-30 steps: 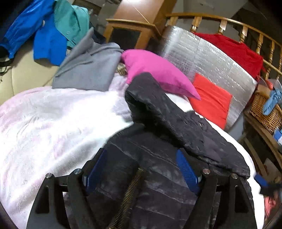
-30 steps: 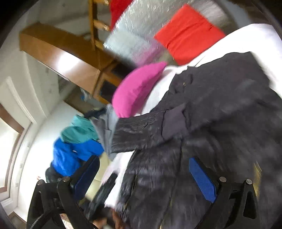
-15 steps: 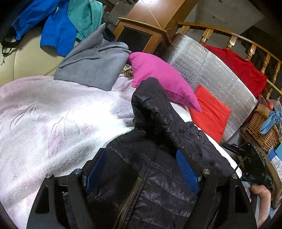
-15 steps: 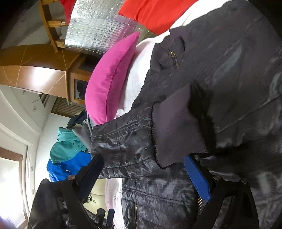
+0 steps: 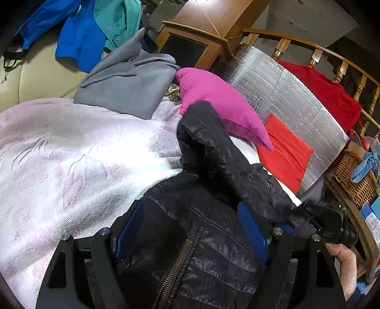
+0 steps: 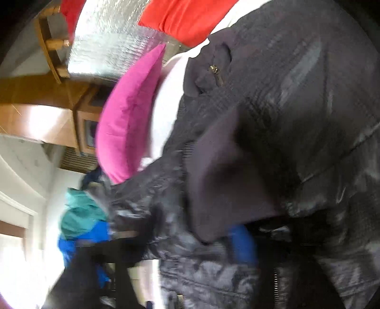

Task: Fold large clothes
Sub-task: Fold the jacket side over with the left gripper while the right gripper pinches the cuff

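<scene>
- Black quilted jacket [image 5: 209,237] lies on the bed, on a pale pink blanket [image 5: 71,166], at the side nearer the red cushion [image 5: 285,152].
- One sleeve [image 5: 204,140] of the jacket stands up in a hump and reaches toward the magenta pillow [image 5: 220,107]; sleeve and pillow appear to touch.
- Brass zipper [image 5: 175,268] runs down the jacket front, directly below the left wrist camera.
- Left tongs [image 5: 190,230]: blue pads [image 5: 251,228] spread wide, one either side of a fold of jacket fabric. Fabric fills the gap between them; neither pad visibly presses it.
- Right tongs [image 5: 330,221] show in the left wrist view at the jacket's right edge, with the person's right hand [image 5: 344,263] on the grip behind them.
- Right wrist view is heavily blurred. One blue pad [image 6: 239,240] shows just under the sleeve's ribbed cuff [image 6: 228,180]; the other finger is a dark smear at lower left. Cannot tell how far these tongs are apart, nor whether they grip the cloth.
- A small zip pull [image 6: 217,73] shows on the jacket in the right wrist view.
- Grey garment [image 5: 128,85] lies at the far edge of the blanket, just beside the magenta pillow.
- Blue garment [image 5: 76,35] and teal garment [image 5: 116,21] hang over a cream sofa back [image 5: 35,78], well apart from the jacket.
- Silver foil panel [image 5: 285,95] leans against the wooden railing [image 5: 332,54]; a red cloth [image 5: 325,92] is draped over the railing.
- Wicker basket [image 5: 353,180] stands at far right, holding a light blue cloth.
</scene>
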Motion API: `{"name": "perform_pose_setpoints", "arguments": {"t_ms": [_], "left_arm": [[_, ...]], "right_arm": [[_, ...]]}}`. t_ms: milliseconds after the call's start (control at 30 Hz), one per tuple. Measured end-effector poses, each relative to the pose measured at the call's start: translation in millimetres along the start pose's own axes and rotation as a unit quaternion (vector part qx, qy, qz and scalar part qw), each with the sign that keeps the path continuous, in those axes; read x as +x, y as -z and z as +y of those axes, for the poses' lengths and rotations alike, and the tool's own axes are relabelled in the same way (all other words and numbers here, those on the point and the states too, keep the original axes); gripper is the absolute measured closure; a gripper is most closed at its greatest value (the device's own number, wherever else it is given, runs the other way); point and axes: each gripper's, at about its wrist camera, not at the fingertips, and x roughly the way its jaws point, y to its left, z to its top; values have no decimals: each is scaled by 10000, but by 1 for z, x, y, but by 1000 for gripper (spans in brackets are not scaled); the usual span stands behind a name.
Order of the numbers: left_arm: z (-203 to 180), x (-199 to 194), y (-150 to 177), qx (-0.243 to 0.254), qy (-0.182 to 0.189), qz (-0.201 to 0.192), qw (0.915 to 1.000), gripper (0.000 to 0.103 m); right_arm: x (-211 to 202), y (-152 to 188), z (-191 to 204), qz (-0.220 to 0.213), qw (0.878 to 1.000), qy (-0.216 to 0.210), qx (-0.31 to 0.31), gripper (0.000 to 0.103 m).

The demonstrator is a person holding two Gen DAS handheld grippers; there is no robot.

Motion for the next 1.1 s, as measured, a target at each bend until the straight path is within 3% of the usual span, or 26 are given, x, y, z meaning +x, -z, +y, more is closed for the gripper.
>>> {"name": "perform_pose_setpoints", "arguments": {"t_ms": [233,367,400,467,533,700,767,867,1033,1067,1100], "left_arm": [[4,-1,-6,-205,201,42,9996,22],[7,10,-29,-792,1181,667,9876,18],[7,19,-37,-1061,1444,857,9801,11],[10,43,-50,-1789,2006,1328,9540,9],[13,72,-59,-2539,2247,1696,9254,9],[11,115,-65,-3327,2409,2091,8874,9],[6,129,-62,-3437,2397,2275,8790,9],[1,149,-54,-3536,2080,2471,8779,9],[-7,169,-53,-3439,1800,2501,8870,11],[-8,173,-54,-3403,1682,2514,8903,16],[-9,176,-54,-3342,1593,2541,8935,34]], "right_arm": [[-44,-9,61,-517,9865,490,-1472,89],[-79,-15,80,-871,9709,781,-2088,89],[-85,-16,81,-912,9684,816,-2171,89],[-97,-19,83,-993,9643,886,-2288,89],[-107,-20,83,-1063,9620,899,-2351,89],[-132,-27,80,-1238,9539,1016,-2539,89],[-139,-30,76,-1274,9528,1041,-2551,89],[-145,-32,75,-1303,9502,1084,-2615,89],[-150,-34,73,-1297,9463,1161,-2725,89],[-152,-35,72,-1304,9460,1165,-2731,89],[-155,-37,73,-1320,9451,1172,-2749,90]]}}
